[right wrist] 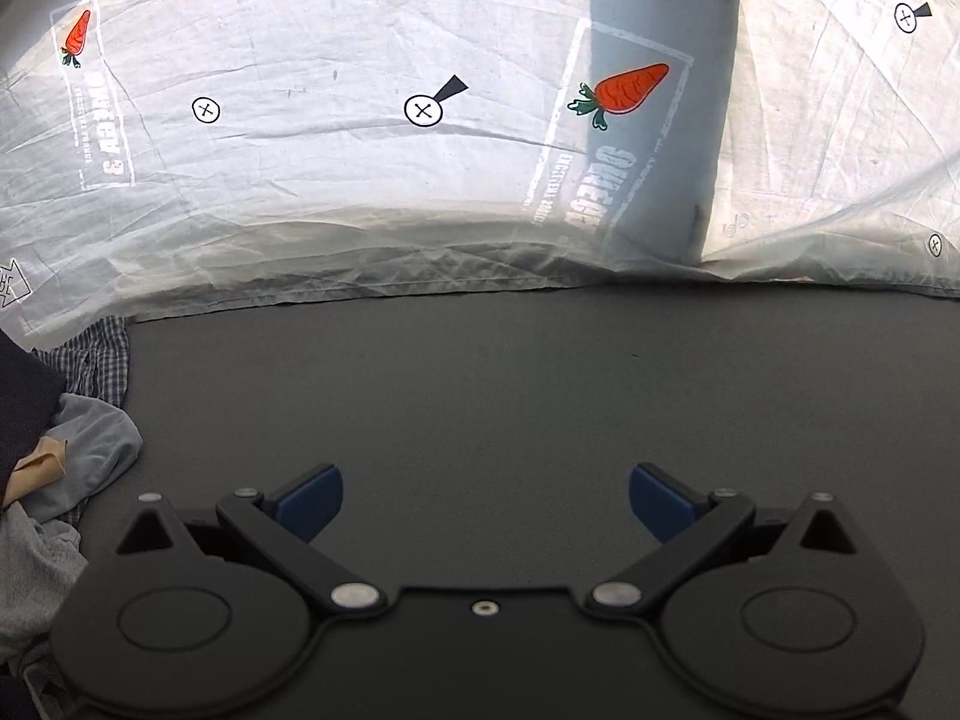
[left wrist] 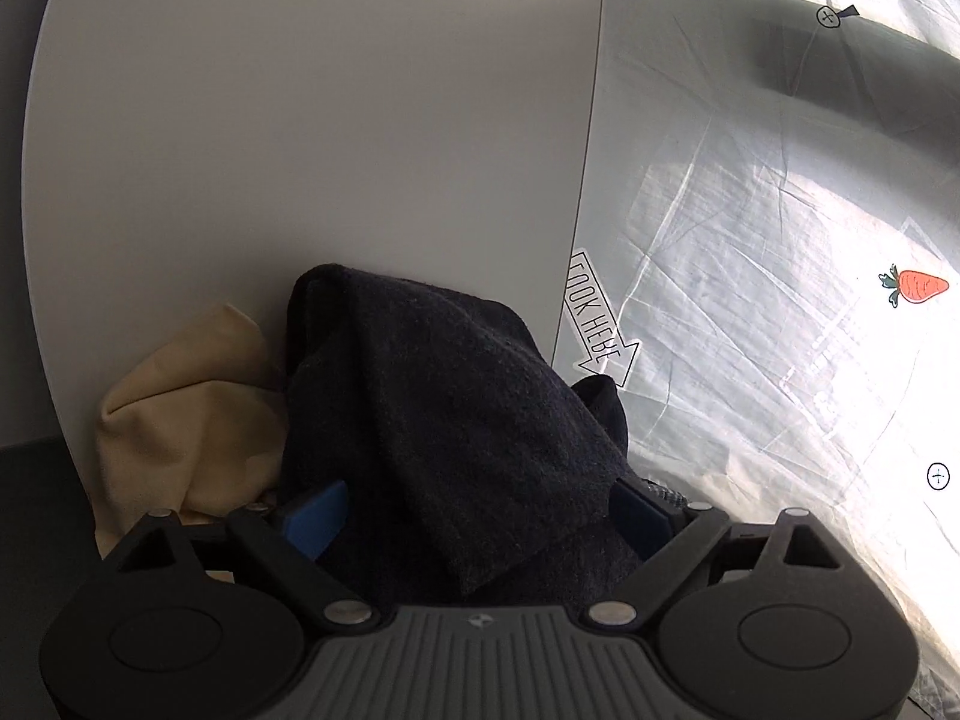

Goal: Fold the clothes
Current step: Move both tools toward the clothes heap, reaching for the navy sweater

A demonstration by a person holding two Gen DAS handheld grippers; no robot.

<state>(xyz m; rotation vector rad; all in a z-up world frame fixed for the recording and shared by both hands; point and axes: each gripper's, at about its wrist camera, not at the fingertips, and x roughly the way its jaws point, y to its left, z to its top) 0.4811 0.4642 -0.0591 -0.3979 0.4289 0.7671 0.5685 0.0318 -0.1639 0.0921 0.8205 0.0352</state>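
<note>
A dark navy garment is seen at lower centre of the left wrist view, bunched between the spread blue pads of the left gripper, whose jaws stand wide without visibly pressing it; a beige cloth lies just left of it. The right gripper is shown open and empty over a dark grey table. A pile of clothes is seen at the lower left edge, with a printed white sheet filling the upper half.

Home: printed curtain, clothes pile
</note>
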